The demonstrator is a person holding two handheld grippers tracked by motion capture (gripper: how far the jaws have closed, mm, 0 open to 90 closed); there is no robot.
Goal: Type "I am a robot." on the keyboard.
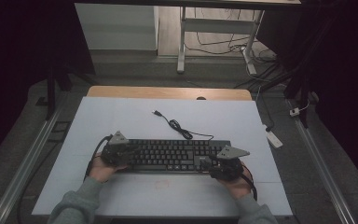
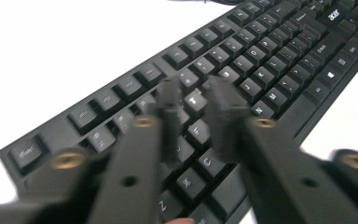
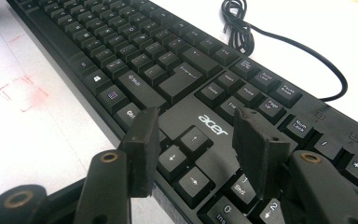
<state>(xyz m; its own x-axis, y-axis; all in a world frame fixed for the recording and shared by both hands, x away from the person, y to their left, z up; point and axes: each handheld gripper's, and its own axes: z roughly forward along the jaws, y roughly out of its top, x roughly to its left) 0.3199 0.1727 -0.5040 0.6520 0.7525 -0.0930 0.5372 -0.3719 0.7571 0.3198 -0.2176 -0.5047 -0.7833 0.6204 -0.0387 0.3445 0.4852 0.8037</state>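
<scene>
Both grippers, left gripper (image 1: pixel 129 150) and right gripper (image 1: pixel 209 163), are hovering agape, empty, over the black plastic keyboard (image 1: pixel 172 155); grasping at 9 and 3 o'clock remains undone.

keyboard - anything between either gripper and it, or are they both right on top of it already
Nothing visible stands between. The left gripper hangs with its jaws slightly parted just over the letter keys at the left end of the keyboard. The right gripper has open jaws astride the arrow keys at the right end. The coiled cable lies behind, on the table.
</scene>
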